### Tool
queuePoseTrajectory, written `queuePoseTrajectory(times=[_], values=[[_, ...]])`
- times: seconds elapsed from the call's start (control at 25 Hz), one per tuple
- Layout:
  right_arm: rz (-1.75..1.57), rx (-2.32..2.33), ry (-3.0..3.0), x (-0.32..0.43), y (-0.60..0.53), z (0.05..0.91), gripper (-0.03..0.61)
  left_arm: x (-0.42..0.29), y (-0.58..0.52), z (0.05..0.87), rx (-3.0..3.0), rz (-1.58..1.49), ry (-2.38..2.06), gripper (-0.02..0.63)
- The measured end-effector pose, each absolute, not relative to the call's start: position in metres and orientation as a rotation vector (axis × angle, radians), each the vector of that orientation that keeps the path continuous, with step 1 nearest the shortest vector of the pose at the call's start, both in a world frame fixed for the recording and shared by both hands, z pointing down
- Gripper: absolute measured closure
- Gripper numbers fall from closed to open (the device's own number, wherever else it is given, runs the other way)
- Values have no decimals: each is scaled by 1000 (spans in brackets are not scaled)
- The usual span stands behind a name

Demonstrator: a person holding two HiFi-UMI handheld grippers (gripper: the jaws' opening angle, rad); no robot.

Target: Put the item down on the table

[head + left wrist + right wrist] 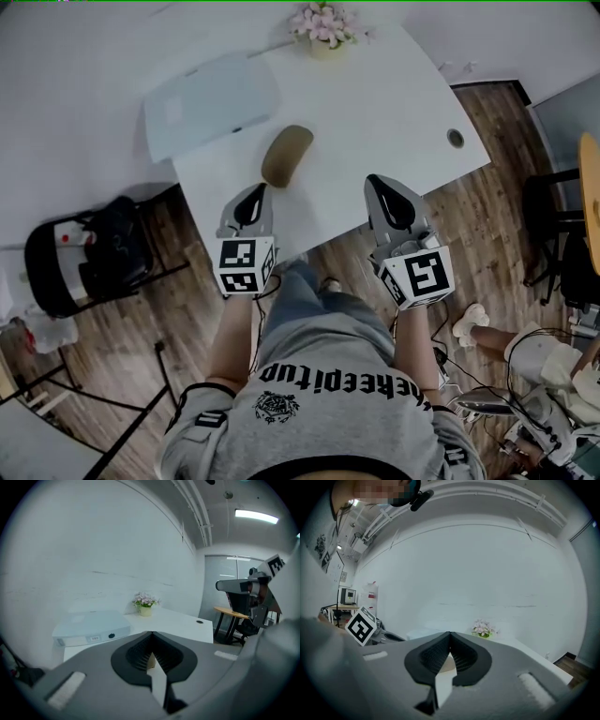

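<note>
A brown oval item (287, 155) lies on the white table (375, 103), near its front left edge. My left gripper (253, 189) hovers just short of the item at the table's front edge; its jaws are shut and hold nothing. My right gripper (377, 180) is over the front edge further right, also shut and empty. In the left gripper view the jaws (152, 633) meet at the tip, and a tan sliver of the item (151, 660) shows through the gap behind. The right gripper view has shut jaws (450, 633) with the item (449, 665) showing past them.
A pale flat box (214, 105) sits at the table's back left and a pot of pink flowers (324, 28) at the back edge. There is a cable hole (456, 138) at the right. A black chair (94, 253) stands left of the table, and another person's feet (473, 323) are at the right.
</note>
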State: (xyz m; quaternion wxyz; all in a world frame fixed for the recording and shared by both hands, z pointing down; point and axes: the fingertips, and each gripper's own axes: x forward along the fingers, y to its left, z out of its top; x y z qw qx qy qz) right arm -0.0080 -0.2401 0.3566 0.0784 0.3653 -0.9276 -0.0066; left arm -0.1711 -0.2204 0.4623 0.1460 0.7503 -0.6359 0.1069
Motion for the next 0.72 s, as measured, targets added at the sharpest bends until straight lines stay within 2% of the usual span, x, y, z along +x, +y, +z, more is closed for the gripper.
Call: queuePoseTrajectory(times=[0.72], values=[[-66, 1020, -2839, -2, -205, 346, 581, -171, -170, 404, 2174, 180, -1989, 595]])
